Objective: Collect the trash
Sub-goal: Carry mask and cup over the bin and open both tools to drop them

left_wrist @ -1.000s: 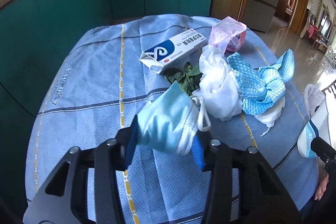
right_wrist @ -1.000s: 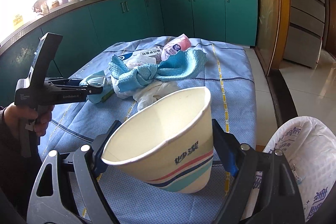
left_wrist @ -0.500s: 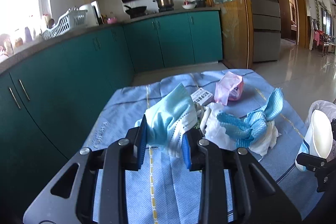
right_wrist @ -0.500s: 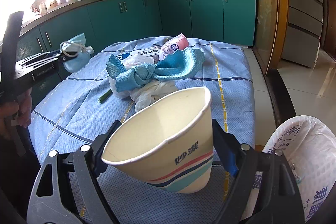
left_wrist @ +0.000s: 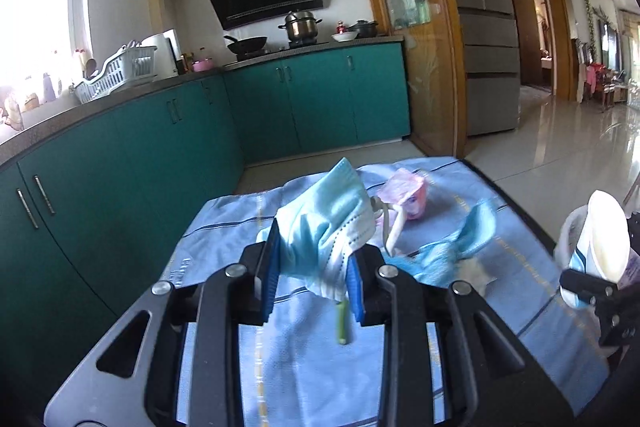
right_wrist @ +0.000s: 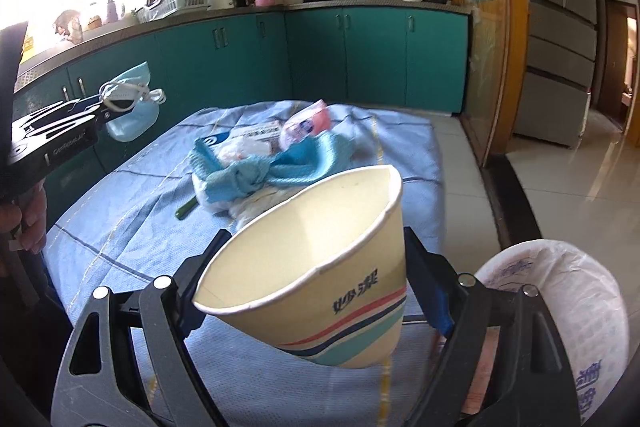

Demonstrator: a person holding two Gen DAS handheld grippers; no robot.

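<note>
My left gripper (left_wrist: 312,267) is shut on a crumpled light blue face mask (left_wrist: 328,223) and holds it high above the table; the mask also shows in the right wrist view (right_wrist: 130,107). My right gripper (right_wrist: 316,291) is shut on a squashed paper cup (right_wrist: 320,267) with coloured stripes, near the table's near right corner. The cup also shows in the left wrist view (left_wrist: 604,239). A trash bin lined with a white printed bag (right_wrist: 560,307) stands just right of the cup, beside the table.
On the blue tablecloth (right_wrist: 120,211) lie a blue cloth (right_wrist: 272,167), white plastic bags (right_wrist: 248,203), a white and blue box (right_wrist: 240,137), a pink packet (right_wrist: 308,121) and a green stalk (right_wrist: 186,209). Teal cabinets (right_wrist: 360,59) stand behind.
My left gripper has lifted the face mask up off the table and tilted upward. My right gripper with the cup has stayed almost still.
</note>
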